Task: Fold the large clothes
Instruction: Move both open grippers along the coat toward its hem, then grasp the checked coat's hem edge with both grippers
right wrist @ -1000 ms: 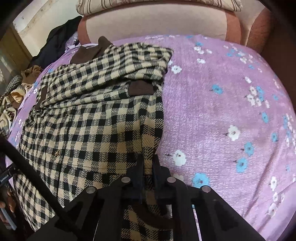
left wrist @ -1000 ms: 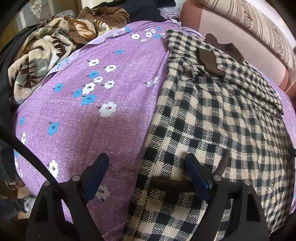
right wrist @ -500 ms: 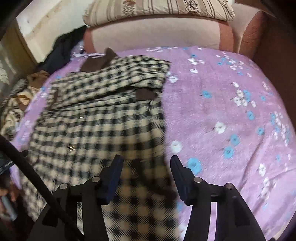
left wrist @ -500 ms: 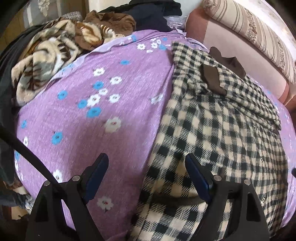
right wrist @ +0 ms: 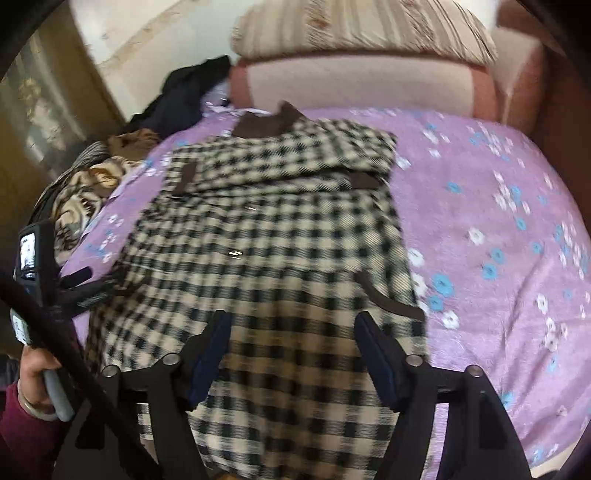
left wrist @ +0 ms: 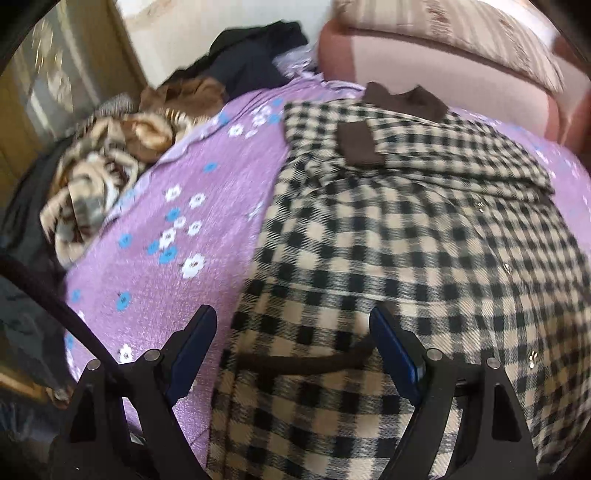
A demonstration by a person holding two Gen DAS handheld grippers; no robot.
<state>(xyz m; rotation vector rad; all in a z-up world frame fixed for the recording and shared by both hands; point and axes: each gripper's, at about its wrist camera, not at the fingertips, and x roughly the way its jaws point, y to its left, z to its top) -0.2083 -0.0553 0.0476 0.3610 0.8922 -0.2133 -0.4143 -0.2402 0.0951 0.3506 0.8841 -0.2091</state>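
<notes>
A large black-and-cream checked coat (left wrist: pixel 406 240) with a brown collar (left wrist: pixel 402 99) lies flat on the purple flowered bedspread (left wrist: pixel 177 236), sleeves folded across its upper part. It also shows in the right wrist view (right wrist: pixel 273 236). My left gripper (left wrist: pixel 295 350) is open and empty, above the coat's left lower edge. My right gripper (right wrist: pixel 291 354) is open and empty, above the coat's lower right part near a brown pocket trim (right wrist: pixel 391 299). The left gripper body (right wrist: pixel 51 277) shows at the left of the right wrist view.
A pile of brown and cream clothes (left wrist: pixel 110 177) and dark garments (left wrist: pixel 255 55) lie at the bed's far left. A pink headboard (right wrist: pixel 362 85) with a striped pillow (right wrist: pixel 365 33) stands at the back. A wooden cabinet (left wrist: pixel 48 81) is at the left.
My right gripper was shut on the coat's lower edge, then opened and let it go. Both grippers have drawn back from the coat; the left stayed open.
</notes>
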